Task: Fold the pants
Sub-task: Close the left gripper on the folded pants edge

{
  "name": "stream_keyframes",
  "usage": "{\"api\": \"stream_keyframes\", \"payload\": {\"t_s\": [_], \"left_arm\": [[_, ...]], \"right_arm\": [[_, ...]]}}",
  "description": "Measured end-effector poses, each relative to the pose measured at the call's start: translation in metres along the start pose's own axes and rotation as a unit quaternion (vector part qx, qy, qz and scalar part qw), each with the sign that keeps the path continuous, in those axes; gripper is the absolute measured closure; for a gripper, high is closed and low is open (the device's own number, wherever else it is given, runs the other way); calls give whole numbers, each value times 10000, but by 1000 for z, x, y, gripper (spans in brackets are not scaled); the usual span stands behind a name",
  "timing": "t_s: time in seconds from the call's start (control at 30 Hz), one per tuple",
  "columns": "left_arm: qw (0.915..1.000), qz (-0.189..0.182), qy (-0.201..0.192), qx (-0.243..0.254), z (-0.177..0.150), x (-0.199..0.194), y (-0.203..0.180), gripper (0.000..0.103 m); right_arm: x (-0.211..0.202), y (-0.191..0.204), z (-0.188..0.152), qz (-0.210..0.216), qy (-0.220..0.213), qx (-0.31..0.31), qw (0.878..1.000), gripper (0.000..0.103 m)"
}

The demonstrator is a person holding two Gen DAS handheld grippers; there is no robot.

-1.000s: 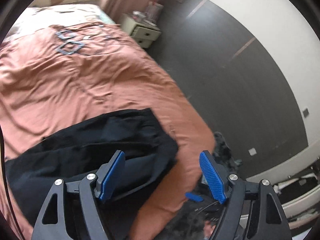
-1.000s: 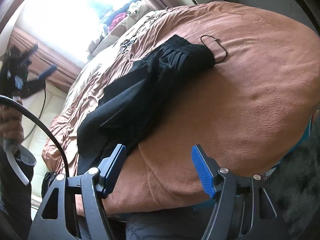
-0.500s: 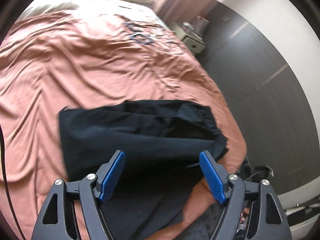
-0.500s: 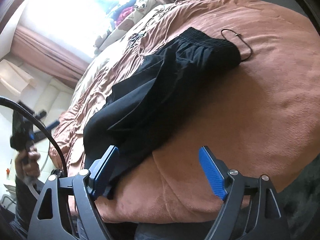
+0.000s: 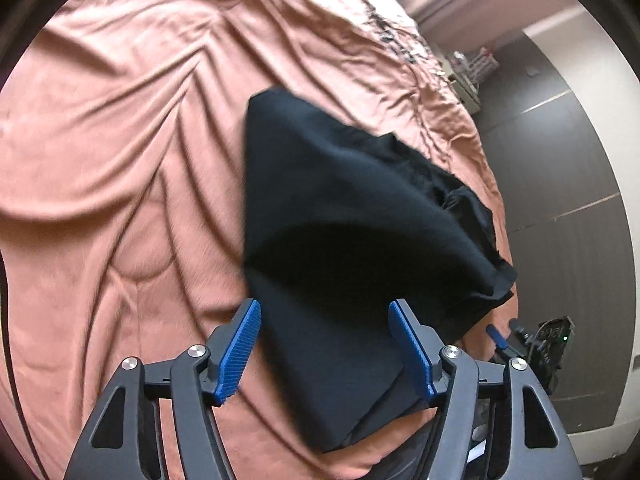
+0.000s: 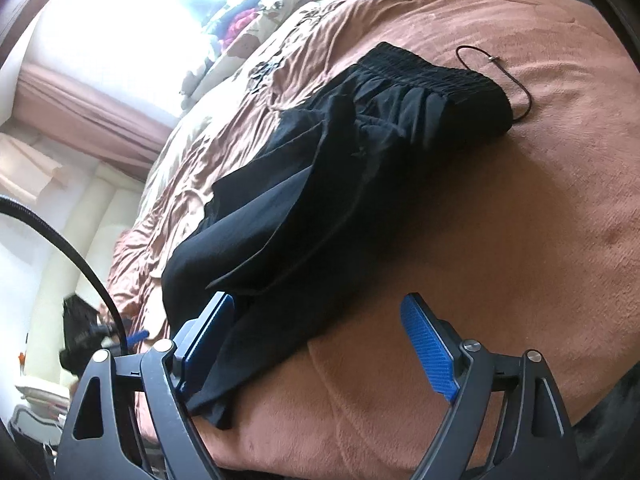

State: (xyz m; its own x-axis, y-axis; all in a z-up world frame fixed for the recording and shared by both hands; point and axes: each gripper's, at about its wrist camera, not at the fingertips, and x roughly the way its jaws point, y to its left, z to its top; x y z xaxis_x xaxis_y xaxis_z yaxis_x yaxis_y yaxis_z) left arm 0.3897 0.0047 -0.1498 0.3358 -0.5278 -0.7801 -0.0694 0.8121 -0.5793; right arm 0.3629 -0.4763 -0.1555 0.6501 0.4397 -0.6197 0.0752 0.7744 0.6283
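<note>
1. Right now the black pants (image 5: 352, 232) lie on the rust-brown bedspread (image 5: 120, 152), bunched and partly doubled over, near the bed's edge.
2. Left gripper (image 5: 325, 350) points down at the leg end of the pants. Jaws apart and have just been closing a bit; fabric sits in the gap, but the blue pads (image 5: 240, 354) don't press on it.
3. Right gripper (image 6: 324, 346) is released too, jaws wide after just opening. Its left pad (image 6: 208, 336) is over the edge of the pants (image 6: 320, 184); I can't tell whether it touches. The right pad is over bare bedspread (image 6: 500, 220).
4. In the right wrist view the elastic waistband (image 6: 432, 76) is the far end, and the legs run toward the camera.
5. A thin dark cord loop (image 6: 496, 64) lies on the bedspread just beside the waistband.
6. Far side: bright window (image 6: 152, 24) with a pinkish curtain (image 6: 88, 104), plus pillows and clutter at the head of the bed.
7. The left wrist view is a bit motion-blurred, so fine fabric detail is unclear.
</note>
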Motion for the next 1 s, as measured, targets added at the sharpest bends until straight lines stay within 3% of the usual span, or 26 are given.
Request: {"api": "stream_keyframes", "payload": {"t_s": [0.23,0.6,0.73,0.83,0.9,0.97,1.0], "left_arm": [[9991,-212,169,-329,-24,14,17,38],[9960,-358,348,-745,-65,25,24,42],[9954,-399,390,-785,-75,25,22,42],[9955,-362,454,-754,-80,30,19,52],[9958,-274,482,-724,-81,34,18,72],[9961,-199,488,-710,-82,35,19,84],[9963,-162,476,-695,-82,36,17,91]], "right_arm": [[-20,4,4,317,-192,-65,9993,18],[1,-1,40,153,-139,253,9995,19],[13,5,52,-72,48,221,9997,35],[20,12,61,-329,135,175,9992,49],[26,16,66,-538,209,136,9982,66],[30,16,71,-741,244,117,9969,96],[29,18,73,-778,220,95,9967,98]]}}
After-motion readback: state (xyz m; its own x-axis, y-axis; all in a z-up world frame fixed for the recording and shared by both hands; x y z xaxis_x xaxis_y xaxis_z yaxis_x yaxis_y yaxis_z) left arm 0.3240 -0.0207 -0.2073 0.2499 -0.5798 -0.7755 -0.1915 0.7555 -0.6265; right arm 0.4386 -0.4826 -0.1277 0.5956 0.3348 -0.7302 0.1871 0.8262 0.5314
